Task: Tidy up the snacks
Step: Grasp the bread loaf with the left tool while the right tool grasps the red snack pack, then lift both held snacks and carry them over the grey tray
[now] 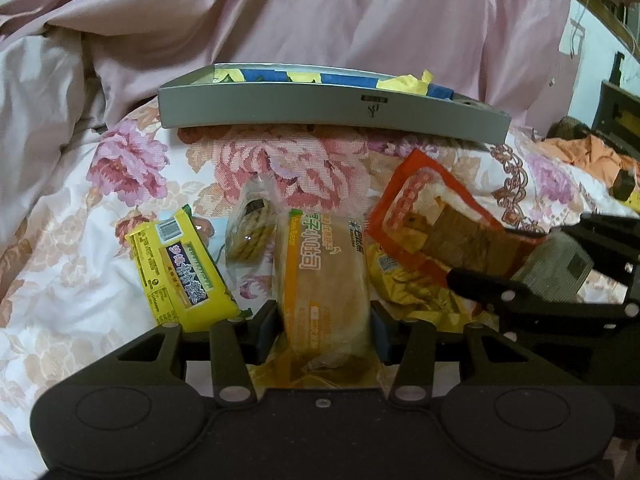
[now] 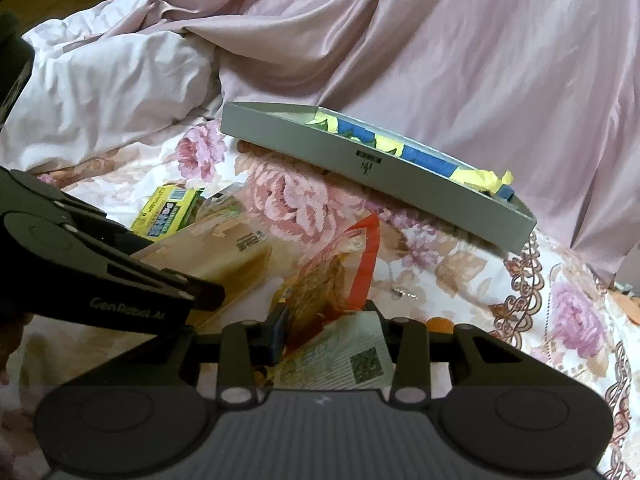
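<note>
My left gripper [image 1: 326, 330] is shut on a wrapped bread bun with an orange stripe [image 1: 324, 280], low over the floral bedspread. My right gripper [image 2: 328, 336] is shut on a red-edged clear packet of brown squares [image 2: 336, 276], which also shows in the left wrist view [image 1: 440, 228] with the right gripper [image 1: 532, 280] at its lower end. A yellow snack bar [image 1: 180, 272] lies left of the bun, a clear pack of round biscuits [image 1: 250, 228] behind it, and a yellow packet [image 1: 404, 280] under the red one. A grey shallow box [image 1: 320, 108] stands beyond the snacks, also in the right wrist view [image 2: 384, 172].
Blue and yellow tape or paper lies inside the grey box [image 1: 304, 76]. Rumpled pink sheets [image 1: 320, 12] rise behind the box. A white duvet [image 2: 108, 92] is bunched at the left. Orange cloth [image 1: 592, 156] and dark objects lie at the far right.
</note>
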Demonstrator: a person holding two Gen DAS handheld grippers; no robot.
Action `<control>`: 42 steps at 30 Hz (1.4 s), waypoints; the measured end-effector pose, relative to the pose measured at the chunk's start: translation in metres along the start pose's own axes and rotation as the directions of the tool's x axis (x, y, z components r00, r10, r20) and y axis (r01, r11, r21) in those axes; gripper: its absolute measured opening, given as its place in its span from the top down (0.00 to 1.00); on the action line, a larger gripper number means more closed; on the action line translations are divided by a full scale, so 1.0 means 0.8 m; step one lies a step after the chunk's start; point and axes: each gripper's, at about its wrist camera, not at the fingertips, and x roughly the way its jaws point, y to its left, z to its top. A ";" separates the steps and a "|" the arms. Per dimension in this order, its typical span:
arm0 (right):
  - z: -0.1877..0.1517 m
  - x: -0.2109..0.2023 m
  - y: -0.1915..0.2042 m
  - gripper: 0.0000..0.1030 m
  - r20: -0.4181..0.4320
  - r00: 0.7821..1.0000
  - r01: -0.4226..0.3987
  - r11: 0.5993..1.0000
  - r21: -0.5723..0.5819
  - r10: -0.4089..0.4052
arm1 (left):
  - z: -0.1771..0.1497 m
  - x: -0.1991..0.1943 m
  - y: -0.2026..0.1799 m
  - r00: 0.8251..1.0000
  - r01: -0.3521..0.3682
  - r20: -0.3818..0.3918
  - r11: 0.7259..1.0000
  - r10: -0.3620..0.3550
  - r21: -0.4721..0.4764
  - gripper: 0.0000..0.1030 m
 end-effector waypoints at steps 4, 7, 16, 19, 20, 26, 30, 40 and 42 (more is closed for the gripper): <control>0.000 -0.002 -0.001 0.61 0.010 1.000 0.013 1.000 -0.013 -0.012 | 0.002 0.007 0.002 1.000 -0.002 -0.015 1.000 0.002 0.004 0.51; 0.000 -0.002 -0.002 0.61 0.017 1.000 0.020 0.999 -0.024 -0.020 | 0.002 0.012 0.004 1.000 -0.002 -0.026 1.000 0.002 0.005 0.49; -0.002 -0.001 0.001 0.61 0.019 0.999 0.035 0.997 -0.062 -0.034 | 0.001 0.021 -0.004 0.999 -0.021 -0.043 0.998 0.023 0.054 0.51; -0.002 -0.003 0.004 0.61 0.032 0.999 0.044 0.995 -0.084 -0.041 | 0.000 0.019 -0.004 0.999 -0.023 -0.036 0.999 0.025 0.049 0.52; -0.002 -0.004 0.006 0.61 0.041 0.998 0.050 0.994 -0.100 -0.046 | 0.000 0.018 -0.004 0.999 -0.020 -0.035 0.999 0.022 0.042 0.52; -0.005 -0.014 0.021 0.62 0.123 0.990 0.094 0.972 -0.217 -0.068 | -0.002 0.006 -0.007 1.000 0.005 -0.029 1.000 -0.005 0.003 0.52; -0.004 -0.020 0.023 0.62 0.167 0.983 0.120 0.960 -0.252 -0.079 | -0.002 -0.002 -0.006 1.000 0.019 -0.024 0.999 -0.019 -0.029 0.52; 0.004 -0.030 0.008 0.61 0.252 0.962 0.170 0.955 -0.243 -0.107 | 0.002 -0.024 -0.003 0.999 0.024 0.036 0.996 -0.021 -0.081 0.52; 0.008 -0.031 -0.001 0.61 0.268 0.956 0.181 0.958 -0.220 -0.119 | 0.005 -0.027 -0.001 0.998 0.028 0.059 0.995 -0.023 -0.091 0.52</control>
